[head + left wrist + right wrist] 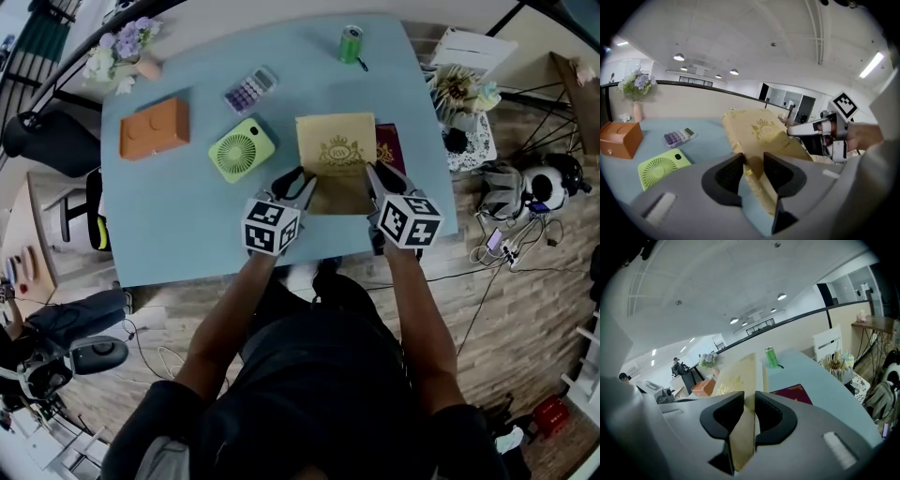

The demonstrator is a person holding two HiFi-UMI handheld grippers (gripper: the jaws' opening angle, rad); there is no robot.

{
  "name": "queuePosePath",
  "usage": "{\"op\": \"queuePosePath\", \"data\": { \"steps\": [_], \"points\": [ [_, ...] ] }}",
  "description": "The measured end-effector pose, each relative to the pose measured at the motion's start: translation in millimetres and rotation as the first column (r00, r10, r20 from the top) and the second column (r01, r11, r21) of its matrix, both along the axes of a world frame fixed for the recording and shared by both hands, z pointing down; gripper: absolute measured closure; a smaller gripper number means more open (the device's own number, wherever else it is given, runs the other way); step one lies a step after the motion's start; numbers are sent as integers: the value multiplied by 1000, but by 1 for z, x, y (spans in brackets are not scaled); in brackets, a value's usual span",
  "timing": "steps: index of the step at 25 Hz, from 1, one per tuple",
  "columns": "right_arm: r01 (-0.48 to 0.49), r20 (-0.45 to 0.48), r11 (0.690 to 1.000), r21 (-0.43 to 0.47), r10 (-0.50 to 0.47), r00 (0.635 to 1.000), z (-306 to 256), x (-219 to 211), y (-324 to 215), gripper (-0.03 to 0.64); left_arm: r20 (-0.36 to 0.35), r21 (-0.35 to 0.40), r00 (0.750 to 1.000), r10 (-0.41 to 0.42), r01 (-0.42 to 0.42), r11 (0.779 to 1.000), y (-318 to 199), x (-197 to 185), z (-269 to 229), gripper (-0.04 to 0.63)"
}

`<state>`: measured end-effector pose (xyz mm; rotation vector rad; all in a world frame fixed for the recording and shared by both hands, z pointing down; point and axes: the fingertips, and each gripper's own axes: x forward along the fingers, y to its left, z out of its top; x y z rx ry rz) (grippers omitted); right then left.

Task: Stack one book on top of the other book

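Note:
A tan book with a gold crest (336, 159) is held tilted above the blue table (178, 225), between both grippers. My left gripper (302, 187) is shut on its near left corner (757, 183). My right gripper (373, 185) is shut on its near right edge (743, 427). A dark red book (390, 147) lies flat on the table just right of the tan one, partly hidden under it; it also shows in the right gripper view (794, 394).
On the table stand a green fan (241, 149), an orange box (155, 127), a calculator (250, 91), a green can (351, 44) and a flower vase (127, 52). A cluttered side stand (464, 103) is off the right edge.

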<state>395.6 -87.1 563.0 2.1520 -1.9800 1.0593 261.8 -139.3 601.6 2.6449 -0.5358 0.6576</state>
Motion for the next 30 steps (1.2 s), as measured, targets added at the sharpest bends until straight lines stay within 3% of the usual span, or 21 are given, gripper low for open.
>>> {"op": "queuePosePath", "data": {
  "steps": [17,30],
  "points": [
    [-72,39,995,-66,74,996,51,80,30,543,78,-87,993,92,-85,993,32,77,49,403],
    [-96,54,987,-128,104,993,82,115,35,551,112,-157,986,127,-109,982,50,102,69,403]
  ]
}}
